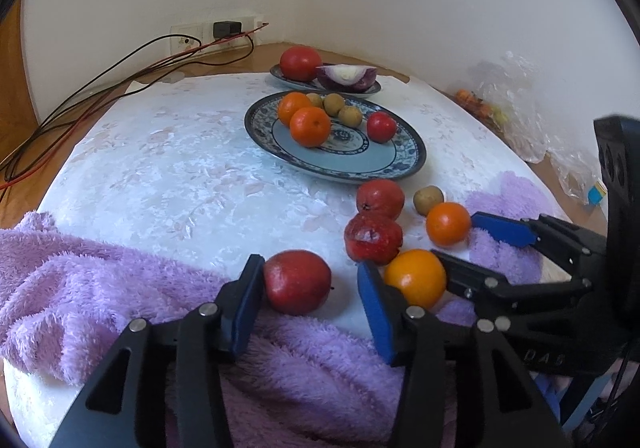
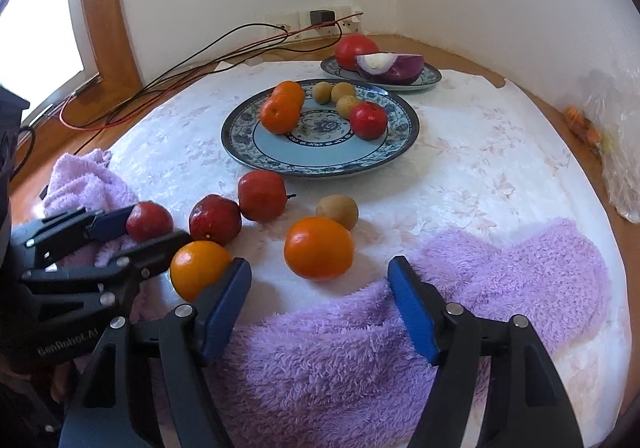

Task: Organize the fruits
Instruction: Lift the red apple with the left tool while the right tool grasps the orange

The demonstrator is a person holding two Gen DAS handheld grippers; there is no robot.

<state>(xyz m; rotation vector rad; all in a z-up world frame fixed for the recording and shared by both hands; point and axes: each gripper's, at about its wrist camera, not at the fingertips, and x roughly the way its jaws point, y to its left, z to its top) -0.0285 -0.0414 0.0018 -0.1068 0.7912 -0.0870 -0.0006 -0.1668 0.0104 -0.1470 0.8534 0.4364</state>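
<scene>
Purple towel [image 1: 312, 368] fills the near foreground of both views, bunched under the grippers on a white flowered cloth [image 1: 168, 168]. Left gripper [image 1: 310, 312] stands wide, blue pads apart, with a dark red fruit [image 1: 297, 282] between them; the fruit touches the left pad and lies clear of the right pad. Right gripper [image 2: 320, 312] also stands wide, holding nothing; an orange [image 2: 319, 248] lies just ahead of its gap, touching neither pad. A second, yellower orange [image 2: 199, 268] rests against the outer side of its left pad, between the 2 grippers. Beyond these, loose on the cloth, lie 2 more red fruits [image 2: 215, 220] [image 2: 262, 195], touching each other, and 1 small brown fruit [image 2: 337, 211] just behind the orange. Farther out sits a large blue patterned plate [image 2: 276, 156] carrying 2 oranges [image 2: 280, 114] side by side, 3 small brown fruits [image 2: 343, 91] in a cluster and 1 small red fruit [image 2: 368, 120] near them. Behind it a smaller plate [image 2: 434, 78] bears a tomato [image 2: 354, 50] and a cut red onion [image 2: 394, 67], touching. Red and black wires [image 2: 208, 68] run from a wall socket [image 2: 320, 18] across the wooden surface at left. A clear plastic bag [image 2: 616, 152] lies at the far right edge.
</scene>
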